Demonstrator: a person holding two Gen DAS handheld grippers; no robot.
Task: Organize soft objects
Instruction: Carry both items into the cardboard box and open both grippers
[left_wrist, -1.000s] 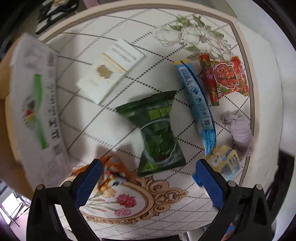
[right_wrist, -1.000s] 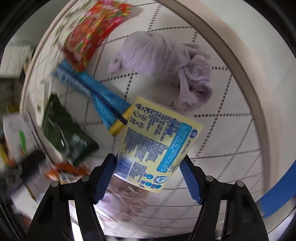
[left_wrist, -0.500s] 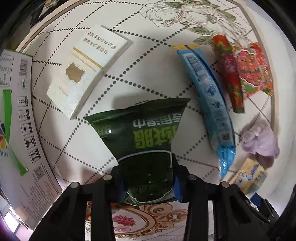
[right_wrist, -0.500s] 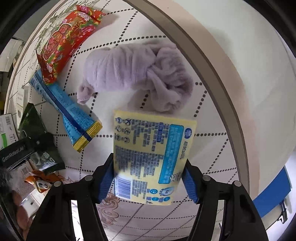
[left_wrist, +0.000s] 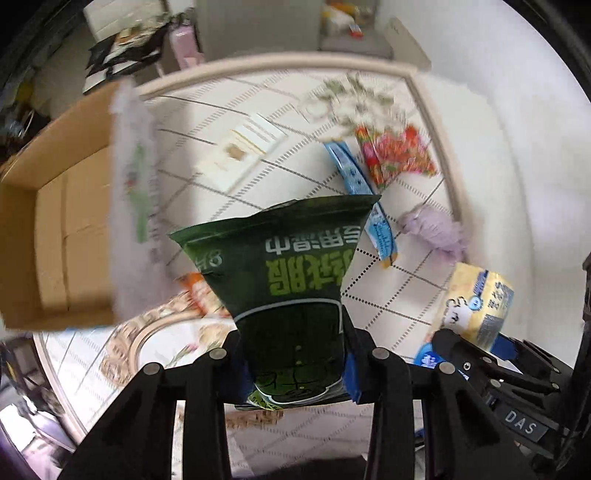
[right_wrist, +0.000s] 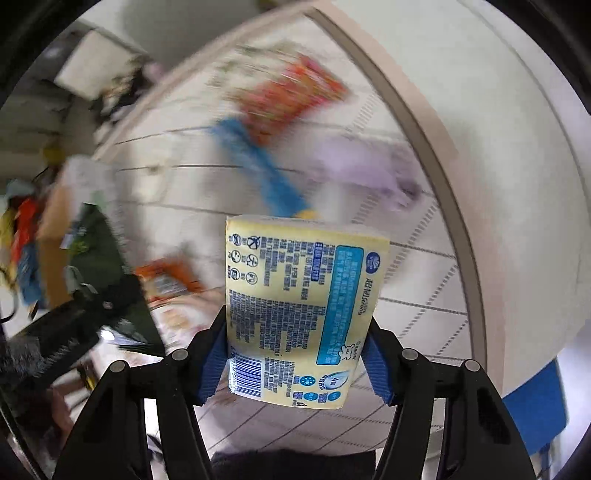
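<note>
Two packs lifted, left hand-held gripper (left_wrist: 295, 363) clamping green pouch (left_wrist: 284, 266), right hand-held gripper (right_wrist: 291, 363) clamping yellow pack (right_wrist: 299, 310), blurred table rim (right_wrist: 424, 122) seemingly clear.

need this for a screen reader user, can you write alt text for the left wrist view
The left gripper is clamped on the lower end of a dark green snack bag, held above a patterned table. On the table lie a red packet, a blue packet, a lilac cloth and a white booklet; an open cardboard box is at left. At right, the right gripper holds a yellow pack.

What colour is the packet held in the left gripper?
Dark green packet with light green lettering; clearest in the left wrist view.
</note>
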